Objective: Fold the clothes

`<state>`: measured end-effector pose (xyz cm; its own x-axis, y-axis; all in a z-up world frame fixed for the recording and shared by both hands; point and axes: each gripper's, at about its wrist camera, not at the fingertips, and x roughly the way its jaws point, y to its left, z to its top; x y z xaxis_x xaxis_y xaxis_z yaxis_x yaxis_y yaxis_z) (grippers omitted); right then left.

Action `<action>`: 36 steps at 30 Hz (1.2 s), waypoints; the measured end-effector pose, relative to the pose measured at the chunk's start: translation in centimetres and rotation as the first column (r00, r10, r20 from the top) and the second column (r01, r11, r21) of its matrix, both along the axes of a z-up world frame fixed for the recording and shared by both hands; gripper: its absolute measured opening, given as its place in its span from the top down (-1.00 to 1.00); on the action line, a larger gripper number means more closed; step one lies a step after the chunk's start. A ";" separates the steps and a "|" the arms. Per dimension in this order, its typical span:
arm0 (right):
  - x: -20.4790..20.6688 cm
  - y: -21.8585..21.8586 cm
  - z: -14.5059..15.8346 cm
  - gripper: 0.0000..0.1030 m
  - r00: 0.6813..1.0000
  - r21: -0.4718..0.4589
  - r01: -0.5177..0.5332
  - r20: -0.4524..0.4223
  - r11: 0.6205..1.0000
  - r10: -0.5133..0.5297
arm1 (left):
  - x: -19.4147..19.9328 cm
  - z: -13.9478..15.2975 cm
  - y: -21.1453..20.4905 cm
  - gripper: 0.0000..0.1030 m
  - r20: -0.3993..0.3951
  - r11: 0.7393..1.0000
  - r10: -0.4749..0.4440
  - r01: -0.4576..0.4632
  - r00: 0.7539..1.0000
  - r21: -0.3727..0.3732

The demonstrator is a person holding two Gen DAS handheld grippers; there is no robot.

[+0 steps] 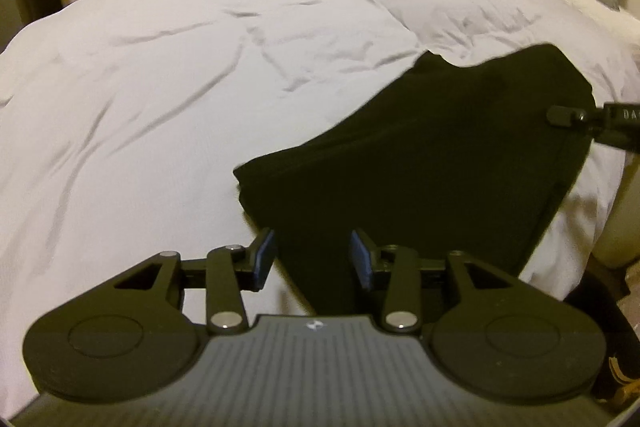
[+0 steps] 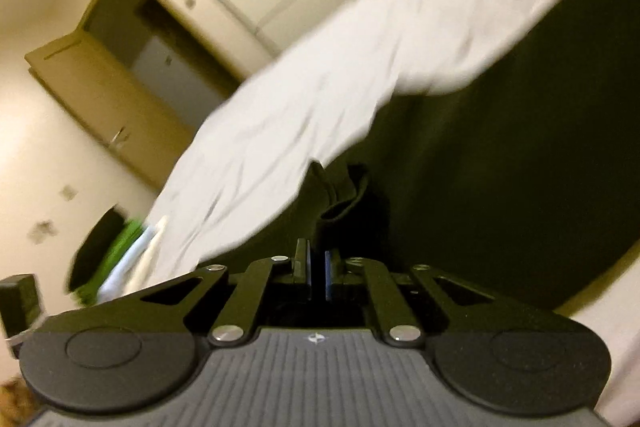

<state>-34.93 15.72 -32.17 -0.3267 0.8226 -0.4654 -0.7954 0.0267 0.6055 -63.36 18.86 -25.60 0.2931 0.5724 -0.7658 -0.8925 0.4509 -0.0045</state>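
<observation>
Garment on bed, two grippers at its near edges.
Black garment [image 1: 420,163] lies on the white duvet [image 1: 200,67] toward the bed's near right side. Left gripper [image 1: 313,259] spread, pads clear of the cloth below. Right gripper [image 2: 318,273] pressed together, pinching a fold of the black garment.

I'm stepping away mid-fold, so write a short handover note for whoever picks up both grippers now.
Left gripper: open, its blue pads either side of the black garment's near edge, not pressing.
Right gripper: shut on a bunched edge of the garment.
The garment lies partly folded on the white duvet, near the bed's edge.
Done: the right side is gripped.
Left: close the left gripper on the cloth, then finish folding.
</observation>
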 end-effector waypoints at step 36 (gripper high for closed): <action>11.6 -1.5 0.4 0.89 0.952 0.048 0.243 0.177 0.969 -0.248 | 8.1 0.2 4.6 0.28 0.025 0.990 -0.135 0.136 0.991 -0.027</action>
<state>-23.34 14.23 -31.80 -0.0259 0.8791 -0.4760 -0.8623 0.2213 0.4556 -55.29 23.41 -25.38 0.3840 0.5043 -0.7734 -0.8229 0.5668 -0.0390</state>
